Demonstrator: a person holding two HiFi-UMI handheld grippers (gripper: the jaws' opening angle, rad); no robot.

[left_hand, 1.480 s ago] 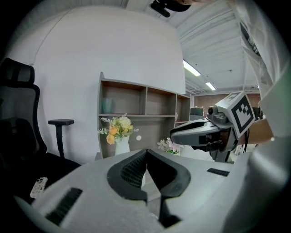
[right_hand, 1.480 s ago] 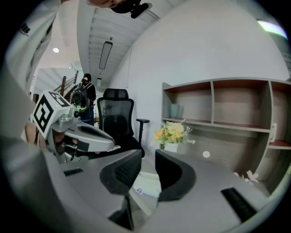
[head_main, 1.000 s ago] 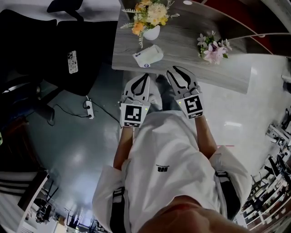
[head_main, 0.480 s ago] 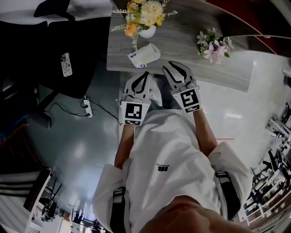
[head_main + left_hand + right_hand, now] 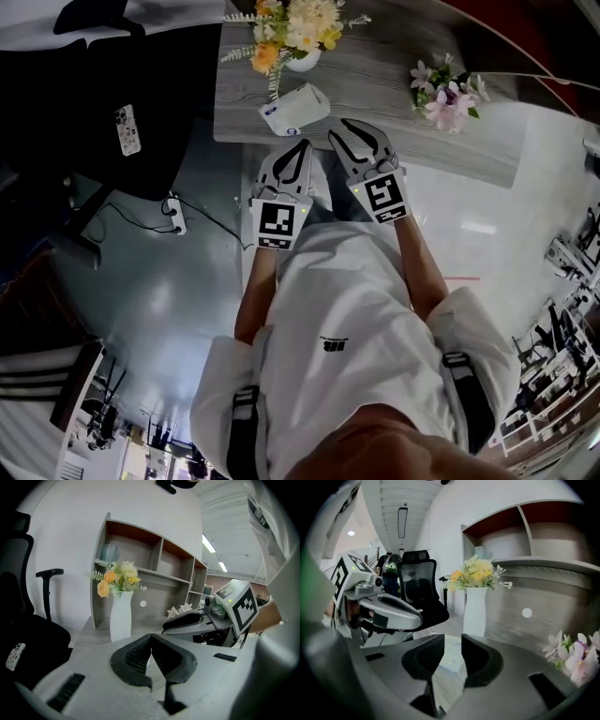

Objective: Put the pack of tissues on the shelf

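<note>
The white pack of tissues (image 5: 293,109) lies flat near the front edge of the grey wooden desk (image 5: 394,84), just ahead of both grippers. My left gripper (image 5: 303,147) hangs before the desk edge, its jaws shut tip to tip on nothing (image 5: 151,635). My right gripper (image 5: 353,129) reaches over the desk edge. Its jaws have just been opening and stand apart with nothing between them. The pack (image 5: 452,654) shows through that gap, farther off. The shelf (image 5: 159,569) rises at the back of the desk, its compartments bare apart from a bluish thing in the left one.
A white vase of yellow flowers (image 5: 298,37) stands right behind the pack. Pink flowers (image 5: 445,94) lie to the right on the desk. A black office chair (image 5: 103,94) with a phone (image 5: 125,129) on it is at left. A power strip (image 5: 172,208) lies on the floor.
Both grippers have come closer to the desk and the pack. The right gripper's tips now reach over the desk's front edge, and its jaws stand a little wider.
</note>
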